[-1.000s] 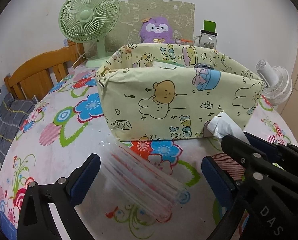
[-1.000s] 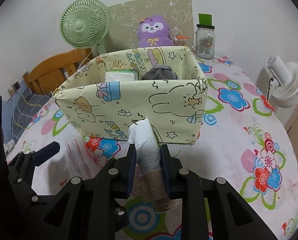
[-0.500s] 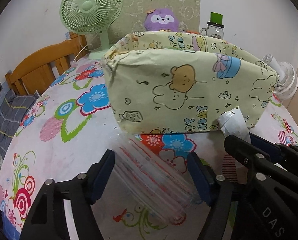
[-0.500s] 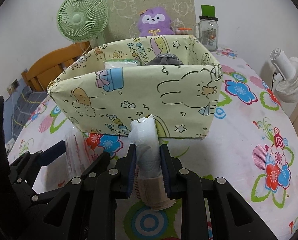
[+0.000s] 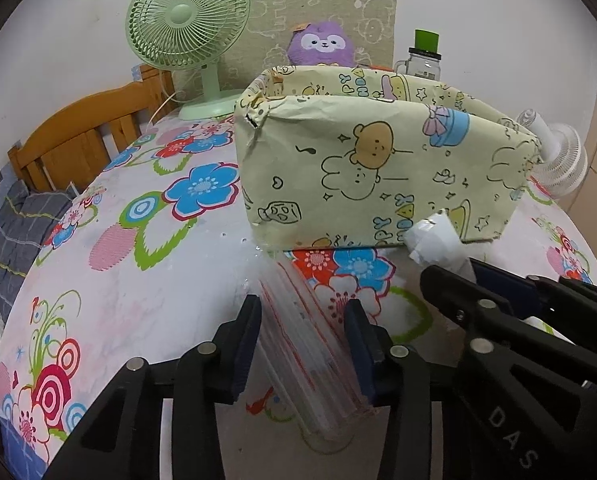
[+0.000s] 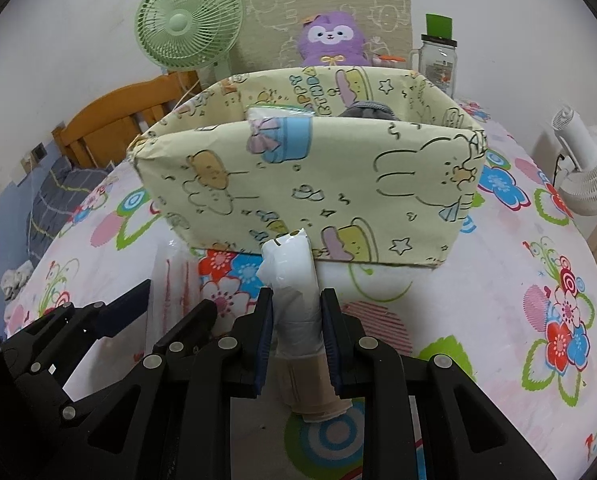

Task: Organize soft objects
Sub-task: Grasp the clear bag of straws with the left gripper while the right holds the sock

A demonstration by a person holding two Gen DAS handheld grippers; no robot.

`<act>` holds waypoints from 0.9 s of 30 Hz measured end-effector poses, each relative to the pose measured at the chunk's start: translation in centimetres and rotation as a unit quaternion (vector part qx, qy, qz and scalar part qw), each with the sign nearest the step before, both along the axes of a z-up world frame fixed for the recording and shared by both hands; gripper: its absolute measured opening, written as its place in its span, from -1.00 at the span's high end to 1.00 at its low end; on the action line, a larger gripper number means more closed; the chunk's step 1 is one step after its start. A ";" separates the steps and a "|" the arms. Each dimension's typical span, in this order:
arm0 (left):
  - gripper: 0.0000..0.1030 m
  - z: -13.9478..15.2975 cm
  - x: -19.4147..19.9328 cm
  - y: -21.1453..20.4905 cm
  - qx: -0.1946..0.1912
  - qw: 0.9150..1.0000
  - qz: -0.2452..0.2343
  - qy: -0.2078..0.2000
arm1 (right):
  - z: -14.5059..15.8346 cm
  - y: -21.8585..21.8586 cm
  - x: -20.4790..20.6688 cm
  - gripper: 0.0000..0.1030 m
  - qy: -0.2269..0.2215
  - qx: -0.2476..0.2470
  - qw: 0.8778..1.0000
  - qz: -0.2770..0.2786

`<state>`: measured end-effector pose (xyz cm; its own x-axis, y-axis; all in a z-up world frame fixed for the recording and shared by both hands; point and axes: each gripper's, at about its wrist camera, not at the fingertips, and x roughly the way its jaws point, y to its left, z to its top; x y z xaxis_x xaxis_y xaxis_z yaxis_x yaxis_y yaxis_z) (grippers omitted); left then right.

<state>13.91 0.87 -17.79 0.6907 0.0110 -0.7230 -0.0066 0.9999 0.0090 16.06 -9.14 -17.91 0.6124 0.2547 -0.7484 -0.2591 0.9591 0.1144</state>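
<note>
The clear zip bags (image 5: pixel 310 344) lie on the counter (image 5: pixel 146 272), between the left hand-held gripper (image 5: pixel 303 340), whose jaws have just been closing. The right hand-held gripper (image 6: pixel 296 324) pinches a wrapped roll (image 6: pixel 296 292).

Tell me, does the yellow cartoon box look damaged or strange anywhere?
Yes. The yellow box has a small tear at its upper left front corner, and the paper there is creased and dented. Otherwise it stands upright on the flowered tablecloth.

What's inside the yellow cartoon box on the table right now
In the right wrist view, the yellow cartoon box holds a white plastic-wrapped pack and something grey and soft. Only their tops show; the front wall hides everything lower down.
</note>
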 end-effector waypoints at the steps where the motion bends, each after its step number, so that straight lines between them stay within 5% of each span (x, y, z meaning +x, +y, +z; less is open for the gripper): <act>1: 0.18 0.0 -0.2 0.1 -0.001 1.000 0.000 0.000 | 0.0 0.1 -0.1 0.48 0.000 0.000 1.000 0.001; 18: -0.26 -0.5 -0.9 1.7 -0.013 1.000 0.022 0.013 | -0.2 1.6 -0.8 0.49 0.003 -0.009 1.000 0.017; 27: 0.40 -0.4 -1.1 1.0 -0.031 0.999 -0.008 0.011 | -0.4 1.6 -0.5 0.49 0.007 -0.008 1.000 0.015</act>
